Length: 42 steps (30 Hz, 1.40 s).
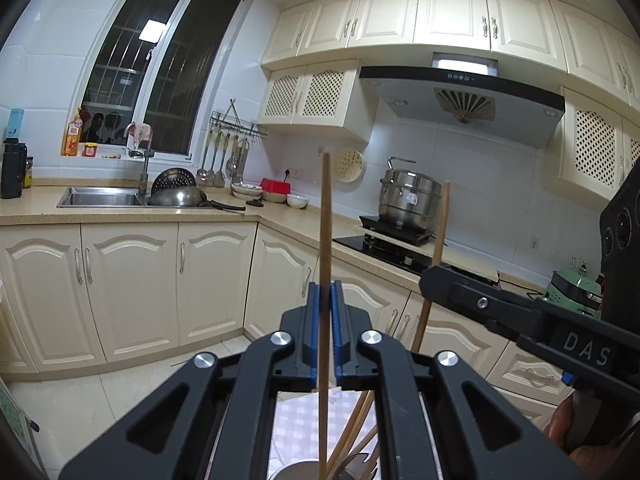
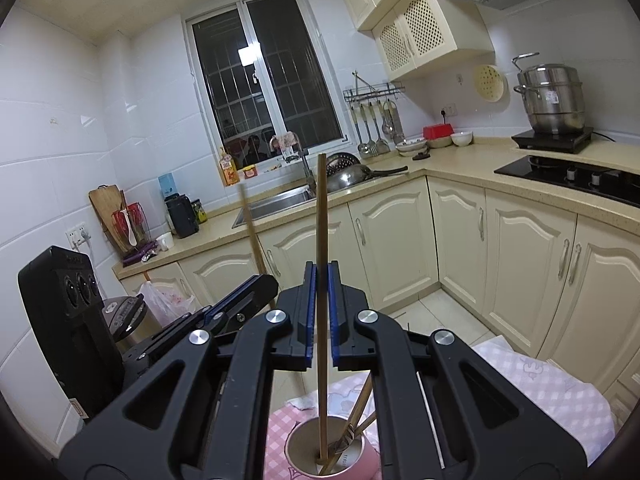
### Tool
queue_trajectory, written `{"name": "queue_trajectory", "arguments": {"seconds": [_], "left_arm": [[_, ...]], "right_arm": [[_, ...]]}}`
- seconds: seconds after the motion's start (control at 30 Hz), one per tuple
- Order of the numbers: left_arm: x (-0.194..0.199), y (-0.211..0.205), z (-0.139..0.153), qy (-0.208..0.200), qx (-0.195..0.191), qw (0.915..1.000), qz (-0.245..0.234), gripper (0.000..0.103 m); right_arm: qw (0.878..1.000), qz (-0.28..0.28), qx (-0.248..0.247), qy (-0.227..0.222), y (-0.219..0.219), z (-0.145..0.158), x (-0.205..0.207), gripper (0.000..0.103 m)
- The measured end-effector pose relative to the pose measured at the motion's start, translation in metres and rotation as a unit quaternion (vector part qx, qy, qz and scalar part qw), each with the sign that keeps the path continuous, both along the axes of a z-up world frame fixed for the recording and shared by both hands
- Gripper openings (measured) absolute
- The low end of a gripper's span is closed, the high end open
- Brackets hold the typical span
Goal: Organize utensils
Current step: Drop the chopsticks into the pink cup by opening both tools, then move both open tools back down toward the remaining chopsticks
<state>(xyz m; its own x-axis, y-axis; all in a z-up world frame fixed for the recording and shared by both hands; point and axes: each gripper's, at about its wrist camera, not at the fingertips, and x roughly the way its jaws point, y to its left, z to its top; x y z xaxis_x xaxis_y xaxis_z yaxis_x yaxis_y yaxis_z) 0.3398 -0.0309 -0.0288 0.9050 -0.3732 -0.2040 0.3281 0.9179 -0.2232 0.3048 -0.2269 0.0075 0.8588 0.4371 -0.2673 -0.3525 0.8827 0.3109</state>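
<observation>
One thin wooden chopstick [image 1: 325,240] is pinched upright in the left gripper [image 1: 327,312], another [image 2: 321,248] in the right gripper [image 2: 321,300], above the pink round cup [image 2: 352,460]. Lowering and release appear next.

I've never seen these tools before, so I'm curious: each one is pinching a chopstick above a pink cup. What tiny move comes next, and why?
Probably lower the right tool a bit further, then let go. Its chopstick stands upright with its lower end already inside the pink cup, beside other utensils, so it looks nearly seated. The left tool holds its own chopstick for afterwards.
</observation>
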Motion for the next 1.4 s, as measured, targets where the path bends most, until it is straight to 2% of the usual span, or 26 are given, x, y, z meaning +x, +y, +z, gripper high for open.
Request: {"name": "queue_trajectory", "arguments": {"seconds": [0.27, 0.5, 0.73, 0.77, 0.8, 0.83, 0.87, 0.9, 0.93, 1.0, 1.07, 1.23, 1.4], "left_arm": [[-0.001, -0.004, -0.021, 0.022, 0.012, 0.9997, -0.008, 0.006], [-0.013, 0.004, -0.015, 0.012, 0.013, 0.9998, -0.006, 0.006], [-0.018, 0.013, -0.021, 0.030, 0.020, 0.9993, -0.002, 0.009], [-0.017, 0.015, -0.022, 0.035, 0.020, 0.9992, -0.002, 0.020], [-0.018, 0.017, -0.023, 0.041, 0.022, 0.9989, 0.003, 0.040], [-0.019, 0.019, -0.023, 0.041, 0.022, 0.9989, 0.008, 0.050], [-0.021, 0.021, -0.024, 0.039, 0.022, 0.9989, 0.013, 0.062], [-0.023, 0.022, -0.024, 0.037, 0.022, 0.9989, 0.017, 0.066], [-0.025, 0.025, -0.024, 0.036, 0.023, 0.9989, 0.020, 0.068], [-0.028, 0.031, -0.024, 0.038, 0.020, 0.9987, 0.027, 0.079], [-0.032, 0.036, -0.024, 0.040, 0.021, 0.9984, 0.034, 0.080], [-0.038, 0.044, -0.024, 0.050, 0.026, 0.9974, 0.046, 0.080], [-0.045, 0.049, -0.024, 0.054, 0.039, 0.9963, 0.054, 0.080]], "right_arm": [[1.000, 0.004, -0.007, 0.019, 0.004, -0.015, 0.006, 0.006], [1.000, 0.004, -0.007, 0.016, 0.005, -0.014, 0.002, 0.006], [0.999, 0.008, -0.017, 0.029, 0.005, -0.018, 0.001, 0.006], [0.999, 0.011, -0.020, 0.036, 0.006, -0.021, 0.002, 0.007], [0.999, 0.016, -0.023, 0.044, 0.007, -0.024, 0.005, 0.007], [0.998, 0.021, -0.028, 0.054, 0.010, -0.028, 0.007, 0.008], [0.997, 0.022, -0.032, 0.061, 0.011, -0.031, 0.007, 0.011], [0.997, 0.020, -0.033, 0.064, 0.011, -0.032, 0.007, 0.027], [0.997, 0.017, -0.030, 0.065, 0.009, -0.034, 0.006, 0.055], [0.998, -0.003, -0.021, 0.060, 0.001, -0.034, 0.002, 0.069], [0.998, -0.006, -0.013, 0.058, -0.006, -0.034, -0.001, 0.069], [0.998, -0.020, -0.009, 0.053, -0.017, -0.028, -0.010, 0.085], [0.998, -0.030, -0.007, 0.052, -0.027, -0.024, -0.021, 0.087]]}}
